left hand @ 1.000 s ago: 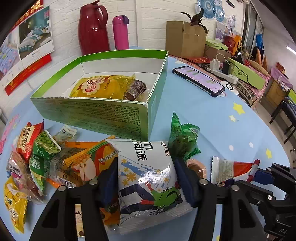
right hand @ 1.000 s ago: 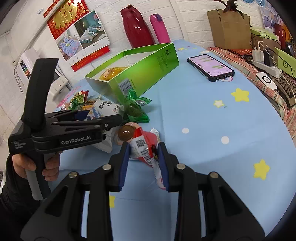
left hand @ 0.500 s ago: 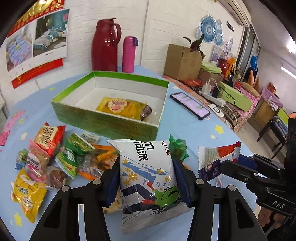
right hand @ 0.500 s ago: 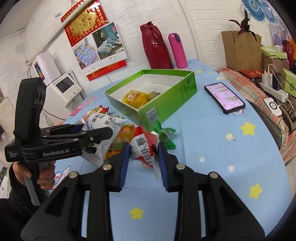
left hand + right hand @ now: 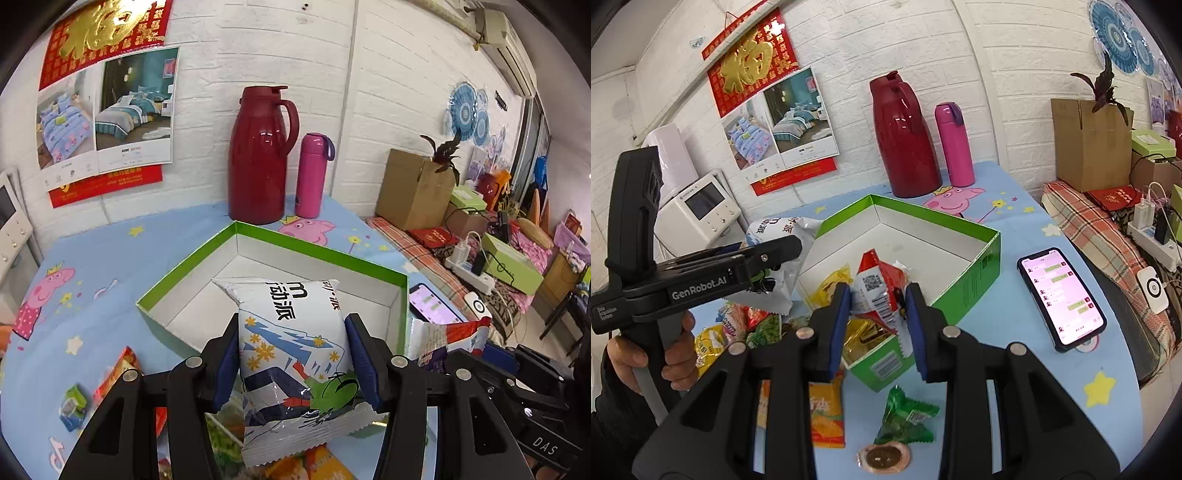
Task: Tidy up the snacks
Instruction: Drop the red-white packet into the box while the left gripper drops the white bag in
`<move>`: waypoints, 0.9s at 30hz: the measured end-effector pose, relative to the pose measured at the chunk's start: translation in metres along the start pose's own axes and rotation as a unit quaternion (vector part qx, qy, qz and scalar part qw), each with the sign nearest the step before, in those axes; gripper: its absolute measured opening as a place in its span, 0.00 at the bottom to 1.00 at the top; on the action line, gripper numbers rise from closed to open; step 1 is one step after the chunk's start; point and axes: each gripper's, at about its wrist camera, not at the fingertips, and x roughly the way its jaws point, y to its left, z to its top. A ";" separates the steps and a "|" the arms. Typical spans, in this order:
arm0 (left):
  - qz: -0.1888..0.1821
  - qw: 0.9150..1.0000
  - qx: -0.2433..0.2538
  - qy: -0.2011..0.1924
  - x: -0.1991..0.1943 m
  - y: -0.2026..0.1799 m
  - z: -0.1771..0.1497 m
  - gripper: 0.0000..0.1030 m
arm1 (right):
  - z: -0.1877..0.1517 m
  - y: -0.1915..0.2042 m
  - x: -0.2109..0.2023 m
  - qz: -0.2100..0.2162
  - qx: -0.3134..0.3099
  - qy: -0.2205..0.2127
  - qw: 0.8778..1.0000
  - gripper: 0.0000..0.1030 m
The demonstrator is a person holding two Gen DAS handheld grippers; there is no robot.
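Now both tongs are raised from the table level and brought toward the box (image 5: pixel 964 291), where a second ago they were low among the loose snacks. My left gripper (image 5: pixel 293 363) is closed on the white bag (image 5: pixel 295 347), and in the left view the bag hangs in front of the box opening, near its front wall. My right gripper (image 5: pixel 875 314) is closed on the red packet (image 5: pixel 879 284), which hangs over the near corner of the box. I think both lifts are done and only the release into the box remains.

Inside the box I see a yellow packet (image 5: pixel 833 282) at the near side, the rest of the floor looks free. On the table near the box stay more snacks: a green candy (image 5: pixel 905 421), a round sweet (image 5: pixel 884 458), an orange packet (image 5: pixel 825 417) and a pile (image 5: pixel 738 325) under my left tool.

A phone (image 5: pixel 1062 299) lies just beside the box, on its right. A red jug (image 5: pixel 258 158) and a pink bottle (image 5: pixel 312 175) stand behind the box, well apart from my path. The two tongs are close together, so I should drop one item first
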 end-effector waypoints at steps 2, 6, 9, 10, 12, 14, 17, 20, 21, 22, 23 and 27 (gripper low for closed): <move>0.007 1.000 0.003 0.002 0.014 0.003 0.005 0.53 | 0.006 -0.007 0.014 -0.001 0.006 0.007 1.000 0.32; 0.013 1.000 0.004 0.015 0.039 0.008 0.012 0.53 | 0.013 -0.015 0.040 0.001 0.006 0.019 1.000 0.32; 0.019 1.000 0.004 0.020 0.053 0.012 0.015 0.53 | 0.016 -0.017 0.057 -0.001 0.000 0.028 1.000 0.32; 0.020 1.000 0.003 0.022 0.057 0.014 0.016 0.53 | 0.016 -0.017 0.062 -0.001 -0.003 0.030 1.000 0.32; 0.023 0.999 0.000 0.026 0.063 0.016 0.016 0.54 | 0.016 -0.018 0.071 -0.001 -0.009 0.033 0.999 0.33; 0.024 0.999 0.000 0.025 0.068 0.020 0.016 0.67 | 0.014 -0.018 0.078 -0.003 -0.015 0.033 0.999 0.41; 0.058 0.998 -0.001 0.005 0.065 0.022 0.012 0.97 | 0.010 -0.017 0.078 -0.011 -0.022 0.020 1.000 0.84; 0.075 0.997 0.003 -0.007 0.058 0.023 0.008 0.99 | 0.008 -0.015 0.074 -0.009 -0.028 0.012 0.999 0.85; 0.075 0.997 0.002 -0.007 0.056 0.024 0.008 0.99 | 0.008 -0.016 0.073 -0.011 -0.026 0.013 1.000 0.86; 0.075 0.997 -0.001 -0.007 0.054 0.025 0.007 0.99 | 0.008 -0.016 0.071 -0.013 -0.024 0.013 1.000 0.87; 0.074 0.997 -0.004 -0.008 0.052 0.027 0.006 0.99 | 0.008 -0.015 0.068 -0.014 -0.022 0.012 1.000 0.88; 0.067 0.998 -0.012 -0.009 0.036 0.029 0.002 0.99 | 0.009 -0.010 0.053 -0.013 -0.018 0.009 1.000 0.89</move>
